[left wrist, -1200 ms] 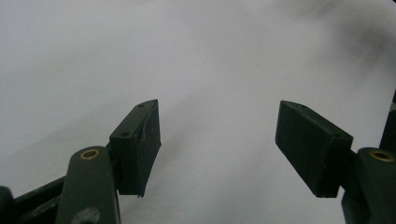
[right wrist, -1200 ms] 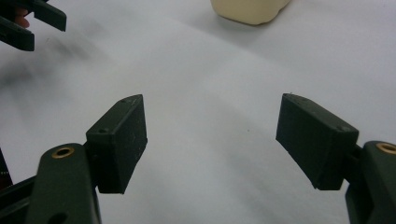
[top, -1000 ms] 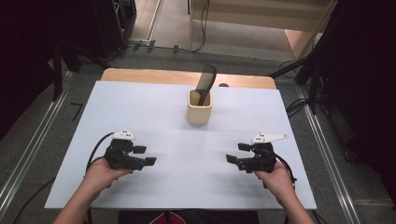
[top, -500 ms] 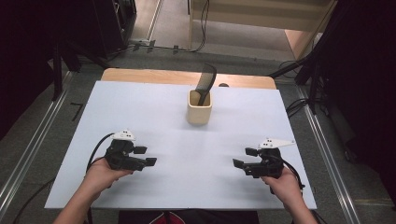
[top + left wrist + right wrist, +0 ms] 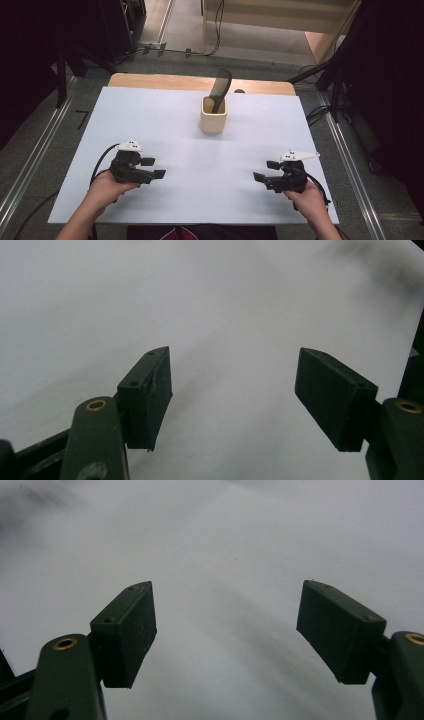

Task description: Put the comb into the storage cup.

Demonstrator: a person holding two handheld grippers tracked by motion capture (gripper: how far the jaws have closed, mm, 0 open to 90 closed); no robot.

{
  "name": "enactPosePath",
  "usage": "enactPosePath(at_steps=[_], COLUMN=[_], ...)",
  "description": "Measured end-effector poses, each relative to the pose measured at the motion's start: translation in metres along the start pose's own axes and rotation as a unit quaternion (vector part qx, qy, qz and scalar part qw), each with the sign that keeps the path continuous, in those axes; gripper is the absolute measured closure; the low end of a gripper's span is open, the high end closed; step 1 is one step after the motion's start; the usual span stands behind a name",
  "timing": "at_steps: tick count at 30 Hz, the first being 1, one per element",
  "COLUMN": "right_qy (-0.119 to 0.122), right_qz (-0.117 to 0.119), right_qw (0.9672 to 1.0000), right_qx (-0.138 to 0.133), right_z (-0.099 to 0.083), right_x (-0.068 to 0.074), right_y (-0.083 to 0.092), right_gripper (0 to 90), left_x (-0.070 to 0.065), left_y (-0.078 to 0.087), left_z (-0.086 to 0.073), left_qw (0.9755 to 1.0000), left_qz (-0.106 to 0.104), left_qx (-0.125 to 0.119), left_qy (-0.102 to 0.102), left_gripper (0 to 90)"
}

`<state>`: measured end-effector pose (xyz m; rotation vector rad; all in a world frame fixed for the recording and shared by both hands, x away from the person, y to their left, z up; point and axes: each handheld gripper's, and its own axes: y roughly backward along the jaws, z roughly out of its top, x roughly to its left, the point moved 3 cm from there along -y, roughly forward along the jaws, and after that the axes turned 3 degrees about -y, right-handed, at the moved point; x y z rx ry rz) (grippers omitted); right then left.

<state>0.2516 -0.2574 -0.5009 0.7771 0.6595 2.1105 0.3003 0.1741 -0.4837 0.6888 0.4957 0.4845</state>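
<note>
While both hands rest low on the white table [image 5: 165,115], the left gripper [image 5: 152,168] and right gripper [image 5: 264,170] sit empty, jaws spread | beige cup [image 5: 213,116] stands upright mid-table toward the far edge, well apart from both | dark comb-like tool [image 5: 220,89] leans out of it | risk: a careless reach could tip the cup.

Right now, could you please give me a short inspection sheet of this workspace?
Surface: white sheet over a wooden table.
Job's things: beige holder, upright, with a black comb-like tool standing in it.
Clutter: nothing seen.
Grippers: left gripper and right gripper open, holding nothing, low over the sheet.
Cables: one trails from each gripper; more lie on the floor.
Surroundings: dark frames, metal rails.
</note>
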Motion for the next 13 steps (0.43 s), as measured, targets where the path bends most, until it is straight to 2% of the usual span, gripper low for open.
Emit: enactPosePath(at_steps=[13], right_qy=[0.007], right_qz=[0.008], right_qw=[0.9999], right_qx=[0.002], right_z=[0.0002], right_x=[0.0021], right_y=[-0.0014], right_gripper=[21.8], left_x=[0.0003], left_y=[-0.0011], left_z=[-0.0003], left_qw=[1.0], left_qz=[-0.002], left_qx=[0.003], left_qy=[0.0], left_gripper=[32.3])
